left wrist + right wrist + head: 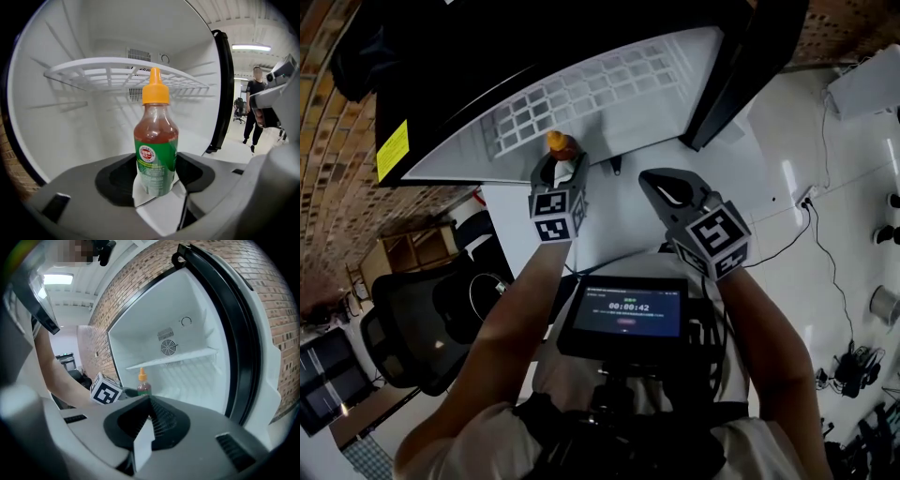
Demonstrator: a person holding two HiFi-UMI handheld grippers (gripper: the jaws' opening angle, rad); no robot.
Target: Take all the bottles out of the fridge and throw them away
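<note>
Orange-capped and green-labelled, the bottle (155, 154) stands upright between the jaws of the left gripper (157, 176), which pinch it at the label from both sides. It sits right at the gripper's tip, inside the fridge (84, 126), with a white wire shelf (112, 72) above and ahead of the tool. The right gripper (149, 401) hangs off to the left gripper's right, outside the fridge mouth, with its jaws pressed together and nothing between them. From there the bottle shows up ahead and slightly to the left.

My reading is that the step in hand is the pick-up. The grip looks made, and the lift out has yet to come. The next move calls for drawing the left gripper straight back toward the person, keeping the bottle upright and clear of the shelf overhead. After that it has to go to wherever rubbish goes.

No bin shows in any view, so I cannot say which way that carry must go. The bottle's base is hidden behind the jaws, so I cannot tell whether it rests on the fridge floor or is already raised. The space above the shelf and the door's inner side are cut off or too dim to search. More bottles could be there, though none is visible. A person (255, 108) stands far off to the right, well beyond the tool.
</note>
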